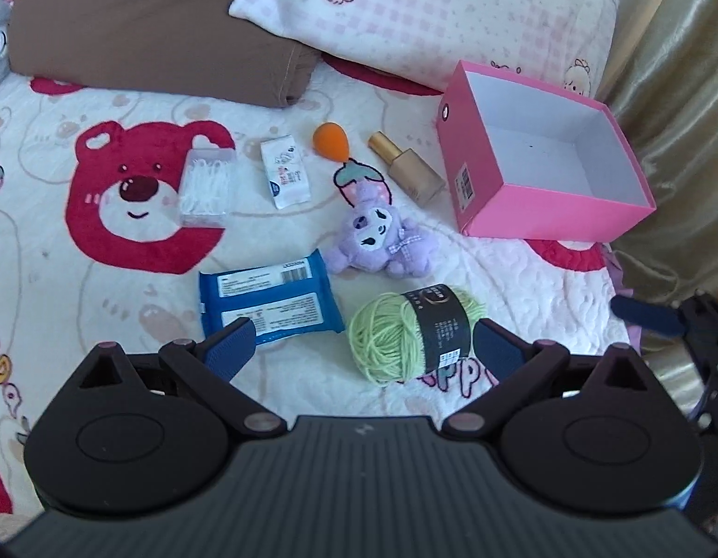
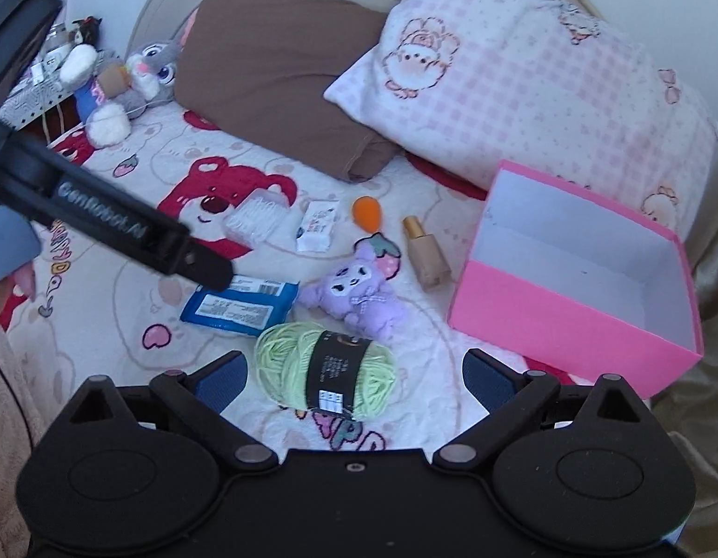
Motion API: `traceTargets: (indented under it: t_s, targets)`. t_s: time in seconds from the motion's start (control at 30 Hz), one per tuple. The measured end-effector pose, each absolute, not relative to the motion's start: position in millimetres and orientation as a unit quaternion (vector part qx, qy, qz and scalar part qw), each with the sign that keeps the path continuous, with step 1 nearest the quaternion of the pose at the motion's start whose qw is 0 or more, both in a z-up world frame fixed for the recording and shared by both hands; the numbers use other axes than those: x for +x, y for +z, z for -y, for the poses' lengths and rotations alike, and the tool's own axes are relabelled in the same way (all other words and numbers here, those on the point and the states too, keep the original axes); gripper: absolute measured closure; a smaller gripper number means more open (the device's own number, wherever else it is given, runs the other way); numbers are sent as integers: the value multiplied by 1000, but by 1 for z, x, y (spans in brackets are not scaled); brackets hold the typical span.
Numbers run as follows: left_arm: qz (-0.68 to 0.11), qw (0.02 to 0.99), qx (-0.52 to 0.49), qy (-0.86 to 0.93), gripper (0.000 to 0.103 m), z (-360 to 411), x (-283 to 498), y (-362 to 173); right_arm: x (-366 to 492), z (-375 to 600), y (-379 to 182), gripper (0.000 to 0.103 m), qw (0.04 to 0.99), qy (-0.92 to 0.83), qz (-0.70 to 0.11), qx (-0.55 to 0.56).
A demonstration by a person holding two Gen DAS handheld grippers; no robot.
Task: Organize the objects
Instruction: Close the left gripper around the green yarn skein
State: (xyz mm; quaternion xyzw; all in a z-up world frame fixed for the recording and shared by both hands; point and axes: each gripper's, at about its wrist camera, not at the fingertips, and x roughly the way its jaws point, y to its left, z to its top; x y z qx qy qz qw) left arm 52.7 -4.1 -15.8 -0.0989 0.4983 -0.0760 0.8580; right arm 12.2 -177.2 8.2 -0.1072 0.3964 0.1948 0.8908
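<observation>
The left gripper [image 1: 363, 348] hovers above the bedspread [image 1: 56, 242] with its jaws spread wide and nothing between them; its left blue pad [image 1: 231, 346] overlaps the near edge of the blue wipes pack [image 1: 266, 302] in view, though contact cannot be confirmed. The right gripper [image 2: 354, 376] is likewise released and empty, its jaws standing to either side of the green yarn ball [image 2: 326, 369], which lies on the bedspread just ahead of it and is not touched. The yarn ball carries a black paper band. Behind it lies a purple plush toy [image 1: 382, 242], just beside the wipes pack. Further back, in a loose row from left to right, lie a clear box of floss picks [image 1: 205, 188], a small white packet [image 1: 284, 176], an orange sponge [image 1: 331, 142] and a gold-capped bottle [image 1: 408, 169] on its side. The pink box [image 1: 545, 158] stands open to the right of the bottle, its white inside empty. A brown pillow [image 2: 284, 69] and a pink checked pillow [image 2: 521, 79] rest at the head of the bed. A grey rabbit toy [image 2: 145, 69] sits left of the brown pillow.
</observation>
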Motion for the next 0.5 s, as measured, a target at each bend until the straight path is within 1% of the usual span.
traceTargets:
  t_s: [0.07, 0.17, 0.3, 0.37, 0.5]
  targets:
    - [-507, 851, -107, -84, 3, 8, 60, -27, 9, 170, 3, 4, 879, 223, -405, -112]
    - [-517, 844, -110, -98, 3, 12, 65, -43, -1, 159, -1, 4, 878, 255, -385, -123]
    - [-529, 832, -121, -115, 3, 15, 72, -68, 7, 149, -25, 4, 874, 251, -385, -157]
    - [-534, 827, -129, -116, 6, 14, 75, -81, 14, 150, -39, 4, 878, 241, -382, -159]
    - [-539, 822, -146, -115, 9, 8, 79, -105, 23, 151, -64, 4, 882, 239, -375, -155]
